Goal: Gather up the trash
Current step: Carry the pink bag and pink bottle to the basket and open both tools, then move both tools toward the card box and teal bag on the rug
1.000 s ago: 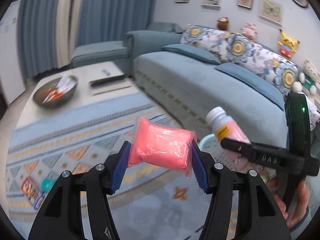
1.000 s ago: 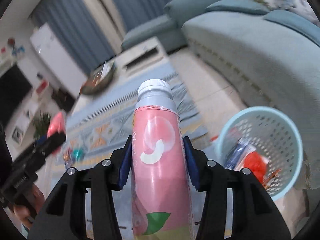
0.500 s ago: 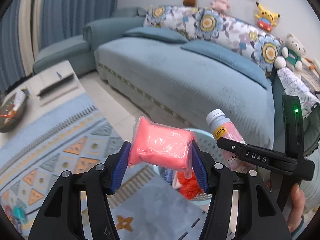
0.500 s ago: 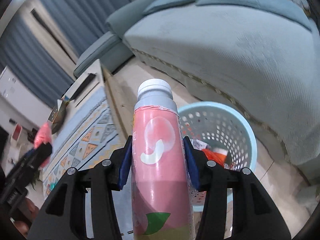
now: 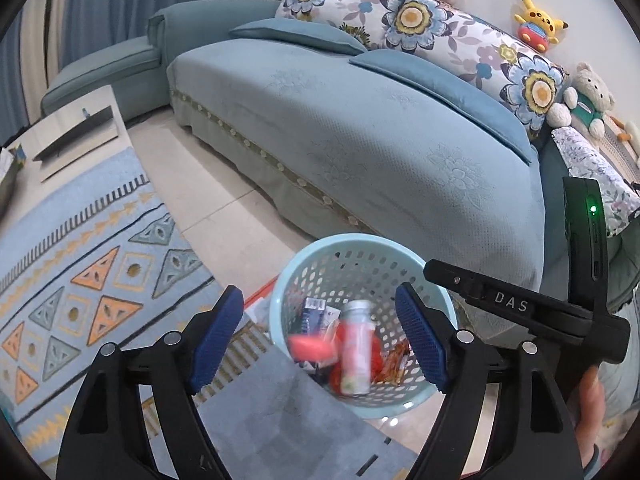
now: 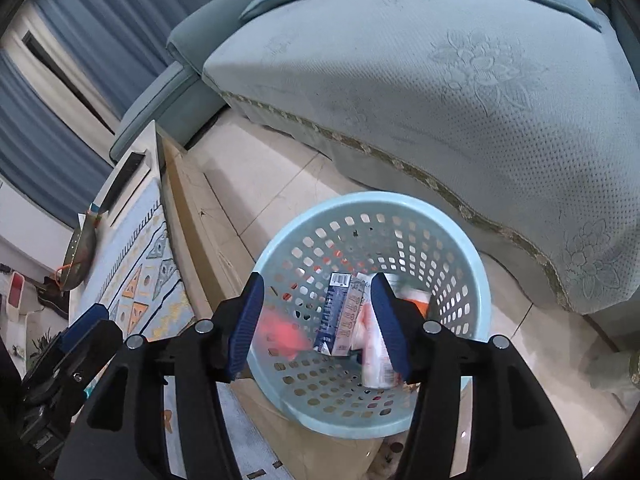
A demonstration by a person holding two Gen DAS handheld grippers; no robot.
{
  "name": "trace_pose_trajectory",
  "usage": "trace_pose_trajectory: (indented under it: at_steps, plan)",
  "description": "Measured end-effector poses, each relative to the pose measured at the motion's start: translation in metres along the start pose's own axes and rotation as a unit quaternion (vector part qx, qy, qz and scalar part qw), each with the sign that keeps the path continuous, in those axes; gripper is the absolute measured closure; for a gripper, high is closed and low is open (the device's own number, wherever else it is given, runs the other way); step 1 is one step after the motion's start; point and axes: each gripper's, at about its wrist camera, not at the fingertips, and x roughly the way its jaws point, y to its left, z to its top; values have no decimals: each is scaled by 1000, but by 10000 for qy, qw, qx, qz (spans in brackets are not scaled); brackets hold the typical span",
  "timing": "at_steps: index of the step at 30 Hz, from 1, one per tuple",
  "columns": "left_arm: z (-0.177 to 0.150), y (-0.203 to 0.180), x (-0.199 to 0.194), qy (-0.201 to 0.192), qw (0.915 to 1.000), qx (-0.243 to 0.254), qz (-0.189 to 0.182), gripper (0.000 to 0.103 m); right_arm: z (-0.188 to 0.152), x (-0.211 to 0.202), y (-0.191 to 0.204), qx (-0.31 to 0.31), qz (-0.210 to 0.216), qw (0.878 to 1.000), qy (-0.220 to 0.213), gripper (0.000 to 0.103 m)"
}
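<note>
Inside the pale blue basket (image 5: pixel 404 252), your pink packet (image 5: pixel 308 347) and pink bottle (image 5: pixel 355 354) are smeared by motion blur, so you cannot tell whether they have come to rest. Your right gripper's finger (image 6: pixel 390 328) hides part of the bottle (image 6: pixel 374 360). The basket's bottom is hidden under wrappers too blurred to name.

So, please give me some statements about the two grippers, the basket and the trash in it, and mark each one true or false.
1. The left gripper is open and holds nothing. True.
2. The right gripper is clamped on the pink bottle. False: its jaws are apart, and the bottle is inside the basket.
3. The basket stands on the floor beside the sofa. True.
4. The pink packet lies on the rug. False: it is within the basket, blurred.
5. The basket is dark red. False: it is light blue.
</note>
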Motion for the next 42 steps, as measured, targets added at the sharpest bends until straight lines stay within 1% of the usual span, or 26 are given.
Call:
trace_pose_trajectory:
  at_steps: [4, 6, 8, 10, 11, 13, 16, 18, 21, 22, 25, 26, 27, 28, 29, 30, 31, 32, 33, 34, 36, 37, 39, 40, 42]
  plan:
    - [-1, 5, -14, -82, 9999, -113, -99, 26, 0, -3, 9, -106, 75, 9999, -36, 51]
    - [-1, 9, -26, -170, 9997, -161, -114, 26, 0, -9, 16, -195, 164, 9996, -132, 51]
    - [-1, 13, -42, -295, 9992, -222, -143, 26, -1, -19, 26, -348, 280, 9985, -308, 51]
    - [-4, 21, -67, -484, 9983, -299, -137, 26, -5, -29, 38, -527, 345, 9967, -503, 51]
    - [-7, 26, -80, -585, 9977, -332, -101, 26, -8, -36, 46, -641, 455, 9949, -638, 51]
    - [-15, 39, -103, -752, 9962, -430, -10, 26, -15, -48, 62, -852, 669, 9903, -866, 51]
    - [-30, 65, -137, -942, 9932, -649, 193, 26, -36, -58, 93, -1392, 745, 9802, -1193, 51]
    - [-45, 90, -160, -1002, 9904, -841, 439, 26, -49, -57, 111, -1640, 848, 9759, -1168, 51]
    - [-69, 130, -189, -991, 9838, -1183, 910, 26, -69, -54, 145, -2050, 966, 9684, -1044, 51]
    - [-78, 146, -199, -998, 9804, -1326, 1063, 26, -74, -53, 157, -2157, 995, 9662, -1002, 51]
    - [-100, 194, -224, -971, 9668, -1849, 1472, 26, -94, -54, 196, -2408, 1374, 9574, -808, 51]
    - [-111, 215, -233, -963, 9587, -2089, 1674, 26, -102, -54, 213, -2506, 1512, 9534, -730, 51]
    - [-117, 229, -238, -956, 9527, -2244, 1816, 26, -106, -53, 222, -2572, 1581, 9509, -678, 51]
    - [-126, 248, -246, -943, 9425, -2489, 2021, 26, -115, -50, 240, -2720, 1684, 9457, -579, 51]
    - [-135, 270, -252, -923, 9315, -2782, 2151, 26, -122, -48, 253, -2821, 1731, 9422, -517, 51]
    - [-142, 285, -256, -905, 9234, -3015, 2195, 26, -129, -44, 268, -2934, 1788, 9382, -423, 51]
    - [-153, 303, -260, -892, 9128, -3313, 2215, 26, -135, -40, 279, -3017, 1840, 9348, -340, 51]
    - [-166, 325, -263, -898, 9002, -3647, 2206, 26, -144, -32, 299, -3170, 1931, 9283, -201, 51]
    - [-175, 340, -265, -908, 8924, -3828, 2211, 26, -151, -29, 310, -3263, 1952, 9248, -152, 51]
    - [-184, 354, -266, -900, 8844, -3990, 2248, 26, -161, -21, 328, -3438, 1962, 9183, -86, 51]
    - [-197, 380, -262, -823, 8746, -4187, 2302, 26, -178, -11, 355, -3676, 2007, 9081, 35, 51]
    - [-200, 384, -257, -777, 8733, -4222, 2302, 26, -187, -5, 367, -3796, 2026, 9026, 89, 51]
    - [-210, 398, -246, -683, 8670, -4337, 2359, 26, -208, 13, 395, -4107, 2061, 8879, 237, 51]
    - [-215, 405, -242, -654, 8650, -4378, 2363, 26, -216, 19, 403, -4202, 2080, 8828, 293, 51]
    - [-222, 417, -228, -600, 8615, -4492, 2290, 26, -233, 35, 420, -4422, 2147, 8697, 453, 51]
